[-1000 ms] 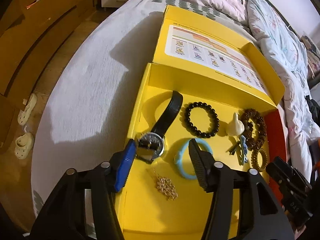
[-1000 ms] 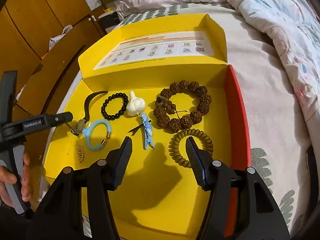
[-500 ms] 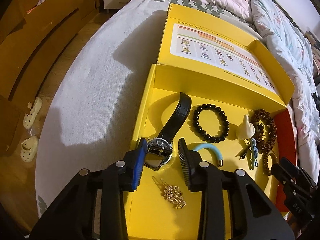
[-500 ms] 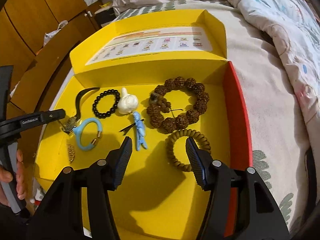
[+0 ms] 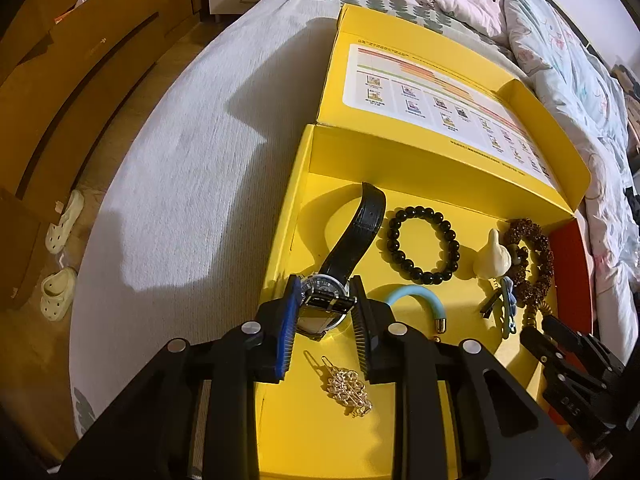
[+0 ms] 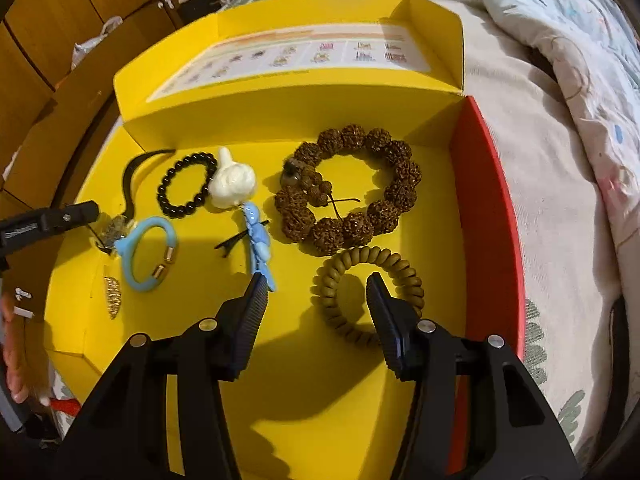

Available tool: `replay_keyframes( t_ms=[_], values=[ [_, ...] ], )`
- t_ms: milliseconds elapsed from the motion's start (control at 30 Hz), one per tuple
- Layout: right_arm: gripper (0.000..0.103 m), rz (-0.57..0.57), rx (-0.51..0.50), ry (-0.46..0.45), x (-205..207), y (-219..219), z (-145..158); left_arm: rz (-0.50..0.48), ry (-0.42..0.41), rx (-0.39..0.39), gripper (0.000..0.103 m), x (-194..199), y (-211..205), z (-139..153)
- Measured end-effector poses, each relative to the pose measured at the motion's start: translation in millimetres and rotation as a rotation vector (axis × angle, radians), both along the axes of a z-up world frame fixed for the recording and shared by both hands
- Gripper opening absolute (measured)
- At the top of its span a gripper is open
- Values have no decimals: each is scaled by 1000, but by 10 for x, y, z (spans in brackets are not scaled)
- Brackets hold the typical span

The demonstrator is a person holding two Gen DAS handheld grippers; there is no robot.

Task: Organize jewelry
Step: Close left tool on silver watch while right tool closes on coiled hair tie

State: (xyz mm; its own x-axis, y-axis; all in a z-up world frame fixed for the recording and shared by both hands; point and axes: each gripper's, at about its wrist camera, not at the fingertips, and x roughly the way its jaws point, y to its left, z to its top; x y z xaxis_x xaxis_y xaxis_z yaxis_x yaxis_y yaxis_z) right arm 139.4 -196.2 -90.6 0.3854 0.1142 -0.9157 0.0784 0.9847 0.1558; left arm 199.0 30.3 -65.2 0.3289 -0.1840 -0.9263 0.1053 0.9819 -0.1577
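Left gripper [image 5: 324,312]: jaws closing around the watch [image 5: 326,300] at the left end of the yellow box [image 5: 304,432]; the pads flank the watch case. Right gripper [image 6: 316,300]: jaws apart and closing, the right finger inside the coiled hair tie [image 6: 348,268], near right.
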Motion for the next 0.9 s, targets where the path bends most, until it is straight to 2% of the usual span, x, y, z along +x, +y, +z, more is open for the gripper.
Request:
replay_keyframes(
  t_ms=[133, 200, 300, 500, 567, 700, 900],
  values=[
    [43, -11, -13, 24, 23, -16, -23, -3, 4, 0, 26, -7, -13, -8],
    [31, -22, -24, 29, 20, -48, -19, -3, 4, 0, 25, -6, -13, -9],
    [23, -20, -54, 37, 6, -67, -22, -4, 5, 0, 25, -10, -9, -7],
    [21, 39, -185, 33, -25, 123, -38, -4, 11, -1, 25, -8, -12, -12],
    [20, 49, -197, 33, -30, 137, -37, -5, 13, -4, 25, -7, -7, -14],
    [12, 71, -200, 33, -56, 171, -33, -3, 19, -12, 25, -6, 9, -15],
    [11, 65, -186, 42, -41, 172, -32, -5, 22, -15, 24, -3, 15, -16]
  ],
)
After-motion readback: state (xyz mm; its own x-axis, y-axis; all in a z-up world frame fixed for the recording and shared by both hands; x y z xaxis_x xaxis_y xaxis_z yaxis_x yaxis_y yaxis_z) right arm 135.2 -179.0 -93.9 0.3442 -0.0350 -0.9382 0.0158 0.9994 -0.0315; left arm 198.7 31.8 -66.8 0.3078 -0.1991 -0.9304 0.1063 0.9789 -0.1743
